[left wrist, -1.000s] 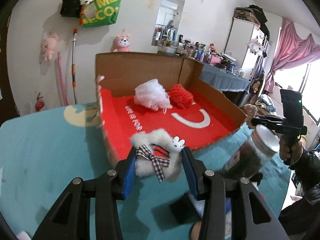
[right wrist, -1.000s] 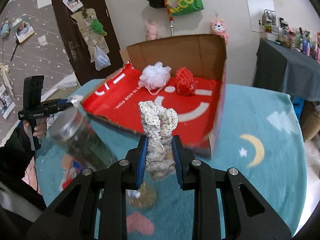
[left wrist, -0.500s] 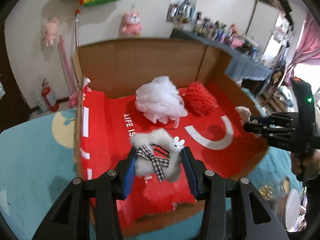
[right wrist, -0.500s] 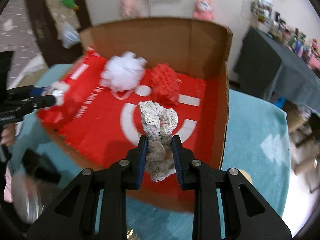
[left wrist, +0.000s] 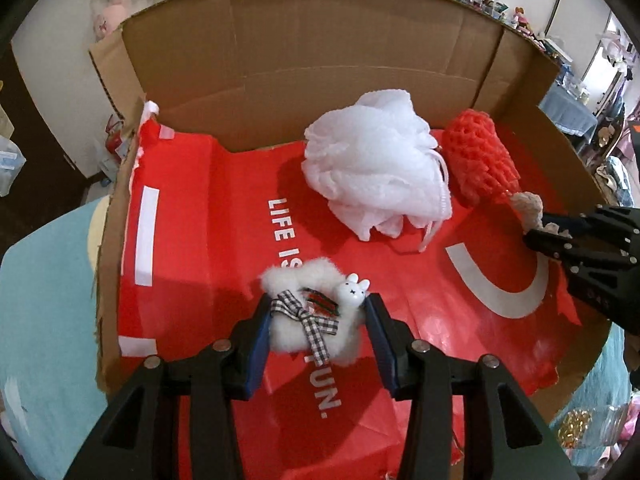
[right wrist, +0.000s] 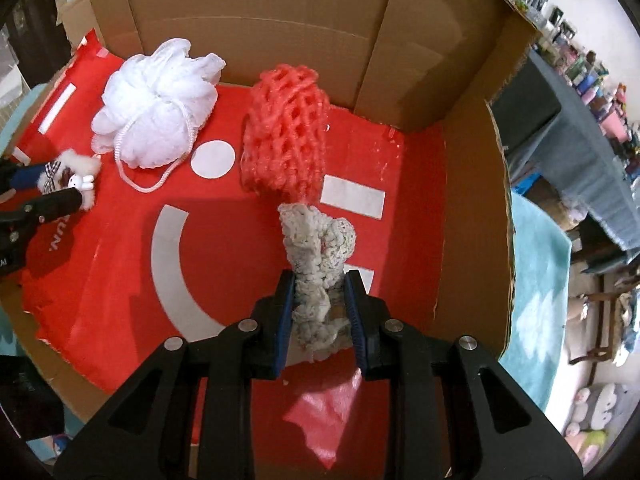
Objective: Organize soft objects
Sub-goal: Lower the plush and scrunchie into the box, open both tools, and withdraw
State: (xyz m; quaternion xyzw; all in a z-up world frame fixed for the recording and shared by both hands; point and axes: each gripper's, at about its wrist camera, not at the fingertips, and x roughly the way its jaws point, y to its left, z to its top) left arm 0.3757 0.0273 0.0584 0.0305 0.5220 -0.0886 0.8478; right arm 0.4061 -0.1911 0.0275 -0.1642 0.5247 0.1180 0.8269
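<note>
**Two soft things over the box, ready to drop**

L to R: the left gripper is clamped on a fluffy white plush pouch w/ a checked bow and tiny bunny. It hangs over the red plastic liner in the brown cardboard box. Behind sit a puffy white mesh bath ball and a bumpy red net sponge. The right gripper is clamped on a lumpy grey-white crochet piece, standing upright, its top just in front of the red sponge. Both need only go down & let go, I think.
</note>
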